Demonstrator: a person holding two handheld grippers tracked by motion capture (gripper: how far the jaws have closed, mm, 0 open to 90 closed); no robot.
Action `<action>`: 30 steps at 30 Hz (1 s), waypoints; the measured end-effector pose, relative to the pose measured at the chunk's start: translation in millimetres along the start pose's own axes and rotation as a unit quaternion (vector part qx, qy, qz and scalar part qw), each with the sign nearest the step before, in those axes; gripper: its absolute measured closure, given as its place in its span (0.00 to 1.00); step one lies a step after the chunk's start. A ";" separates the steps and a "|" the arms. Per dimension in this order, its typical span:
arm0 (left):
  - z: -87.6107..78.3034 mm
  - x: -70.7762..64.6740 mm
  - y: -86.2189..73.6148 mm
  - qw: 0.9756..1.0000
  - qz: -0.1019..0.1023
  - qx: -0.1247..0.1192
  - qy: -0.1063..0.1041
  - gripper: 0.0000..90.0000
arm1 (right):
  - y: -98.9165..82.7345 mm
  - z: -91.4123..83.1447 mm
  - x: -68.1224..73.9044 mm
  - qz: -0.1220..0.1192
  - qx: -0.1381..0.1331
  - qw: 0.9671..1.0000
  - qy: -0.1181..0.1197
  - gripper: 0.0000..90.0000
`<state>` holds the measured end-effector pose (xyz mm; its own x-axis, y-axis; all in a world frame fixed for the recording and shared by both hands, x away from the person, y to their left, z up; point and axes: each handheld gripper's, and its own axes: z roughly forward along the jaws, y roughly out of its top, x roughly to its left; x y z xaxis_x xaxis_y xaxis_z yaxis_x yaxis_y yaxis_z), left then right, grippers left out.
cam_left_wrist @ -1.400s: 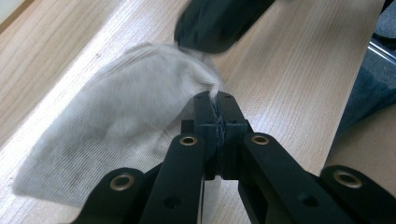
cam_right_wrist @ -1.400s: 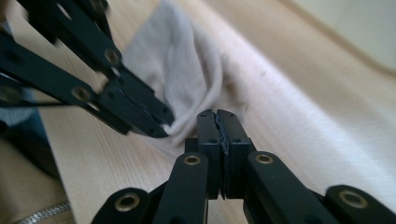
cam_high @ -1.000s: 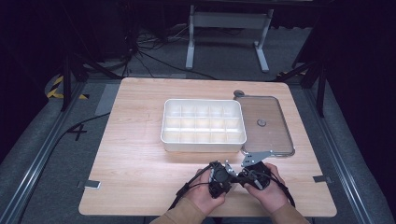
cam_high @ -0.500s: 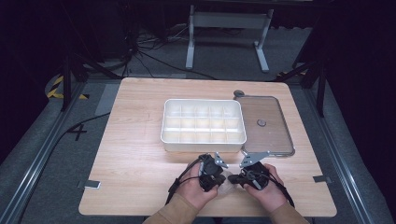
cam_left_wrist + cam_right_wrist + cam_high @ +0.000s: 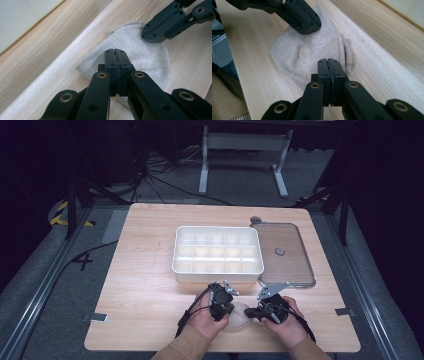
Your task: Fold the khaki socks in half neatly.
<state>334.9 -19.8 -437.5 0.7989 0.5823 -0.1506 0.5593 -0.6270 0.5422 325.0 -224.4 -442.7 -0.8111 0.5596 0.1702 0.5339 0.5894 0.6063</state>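
Observation:
A small pale knitted cloth (image 5: 239, 314) lies flat on the wooden table (image 5: 150, 285) near its front edge, between my two grippers. My left gripper (image 5: 230, 309) is shut, its tips pinching the cloth's left part (image 5: 140, 50). My right gripper (image 5: 248, 312) is shut on the opposite edge, where a small ridge of fabric (image 5: 345, 50) rises just ahead of its tips (image 5: 328, 61). In the left gripper view the right gripper (image 5: 150, 35) bites the cloth's far rim. The right gripper view has the left gripper (image 5: 317, 25) at the cloth's far corner.
A white box with several compartments (image 5: 217, 271) stands just behind the grippers at mid-table. Next to it on the right lies a clear lid (image 5: 295, 245) with a round knob. The table's front edge runs close under the person's hands and tan sleeves.
The left gripper has moved left, away from the right one, and the cloth now shows spread between them. The right gripper has stayed in place.

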 end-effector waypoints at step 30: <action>-10.7 -8.9 -14.4 0.997 0.024 0.038 -0.056 1.00 | -0.5 0.7 0.6 0.000 0.012 1.000 -0.006 1.00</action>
<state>317.4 -10.3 -435.1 0.8420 0.4926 -0.2202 0.5324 -0.6923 0.4870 324.3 -224.0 -443.5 -0.8080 0.5671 0.1602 0.5397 0.6030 0.5874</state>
